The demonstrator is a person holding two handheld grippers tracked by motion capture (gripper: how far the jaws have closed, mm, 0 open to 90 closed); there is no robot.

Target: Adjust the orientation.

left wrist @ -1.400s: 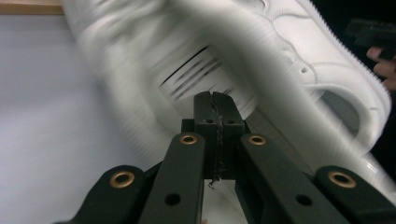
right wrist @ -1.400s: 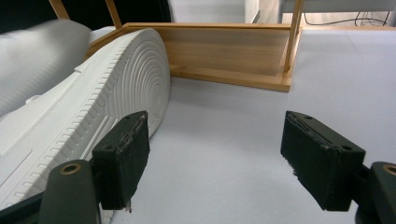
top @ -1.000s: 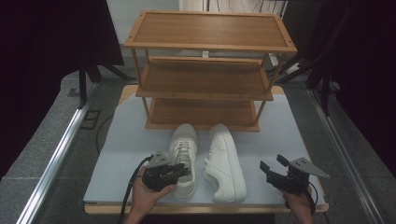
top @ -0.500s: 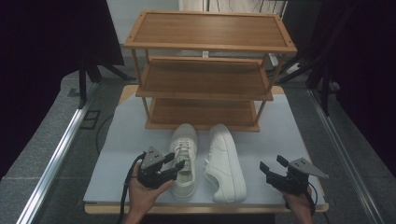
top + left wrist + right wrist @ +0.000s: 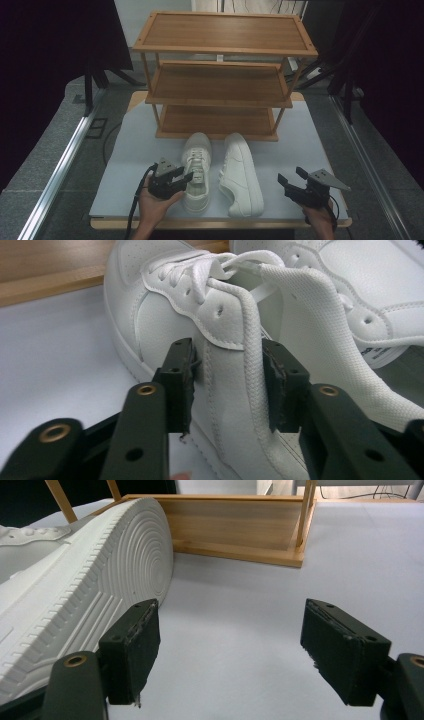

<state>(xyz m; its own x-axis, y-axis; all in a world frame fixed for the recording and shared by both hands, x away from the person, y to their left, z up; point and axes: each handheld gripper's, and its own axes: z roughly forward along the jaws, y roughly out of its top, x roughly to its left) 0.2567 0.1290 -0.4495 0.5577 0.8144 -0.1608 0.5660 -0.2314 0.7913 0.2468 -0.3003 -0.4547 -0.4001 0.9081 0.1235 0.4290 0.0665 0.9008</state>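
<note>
Partly hidden behind the left gripper (image 5: 181, 177): near side of the left sneaker (image 5: 196, 170), upright at the near middle of the grey table (image 5: 125, 150); jaws just closing astride its collar, contact unclear. Right sneaker (image 5: 241, 175) tipped sideways, sole facing the right gripper (image 5: 290, 179), jaws wide, empty. Wooden rack (image 5: 220, 75) beyond; dark surroundings.

Left gripper (image 5: 186, 176) at upright shoe (image 5: 196, 170); second shoe (image 5: 241, 175) on its side; right gripper (image 5: 290, 178) apart.

White laced sneaker (image 5: 197, 172) – upright, beside its tipped mate (image 5: 241, 175)
</note>
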